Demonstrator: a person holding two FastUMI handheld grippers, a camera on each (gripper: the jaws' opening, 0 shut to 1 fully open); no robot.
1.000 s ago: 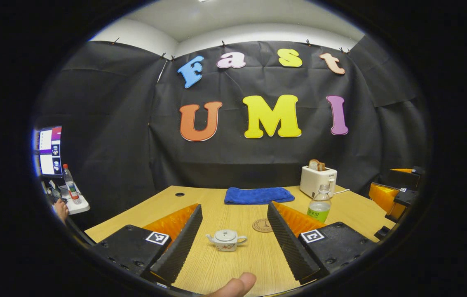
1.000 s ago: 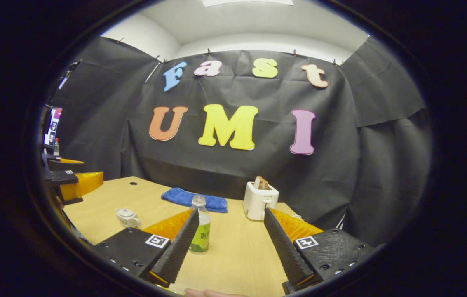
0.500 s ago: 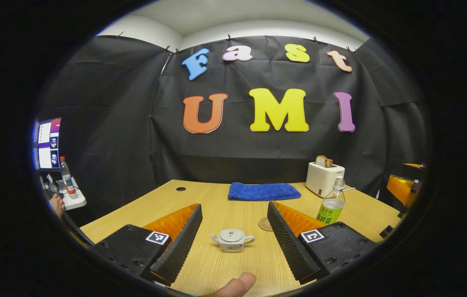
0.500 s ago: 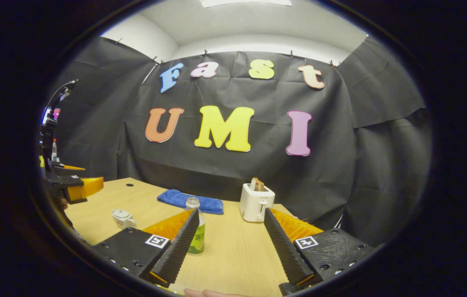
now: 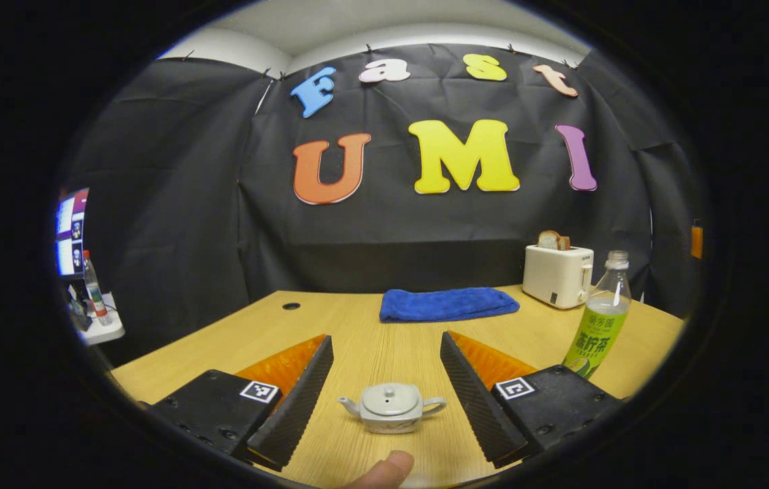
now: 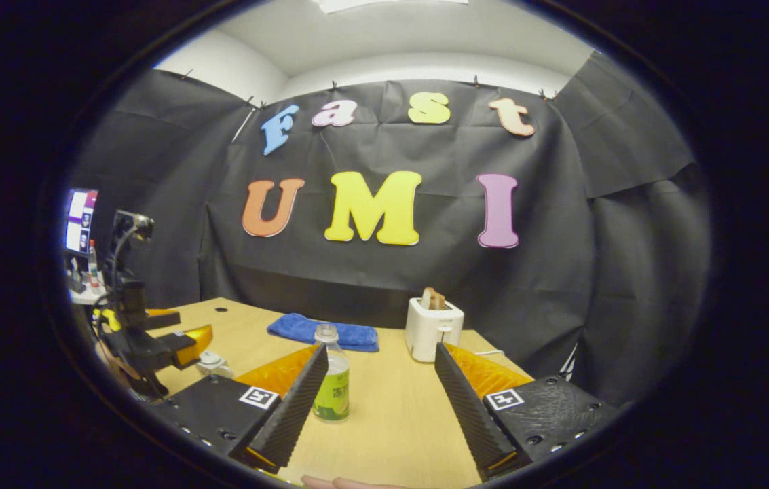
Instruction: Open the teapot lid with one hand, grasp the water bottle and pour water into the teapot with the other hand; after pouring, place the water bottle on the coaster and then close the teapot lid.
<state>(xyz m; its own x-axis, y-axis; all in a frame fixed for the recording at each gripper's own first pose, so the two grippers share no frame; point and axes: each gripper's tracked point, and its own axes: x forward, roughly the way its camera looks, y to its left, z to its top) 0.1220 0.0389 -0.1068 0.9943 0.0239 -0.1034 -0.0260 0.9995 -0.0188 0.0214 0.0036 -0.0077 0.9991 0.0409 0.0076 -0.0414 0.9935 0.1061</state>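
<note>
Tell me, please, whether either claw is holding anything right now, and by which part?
Nothing is held. The left claw stands open around the teapot; the right claw is open beside the bottle.

Black cloth wall draped behind a light wooden table, pinned below a white ceiling with a bright light panel. Far left: small white side desk with a lit monitor.

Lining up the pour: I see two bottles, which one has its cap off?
The green-labelled water bottle on the wooden table, right of the toaster: its neck is bare. The red-capped bottle stands on the side desk.
</note>
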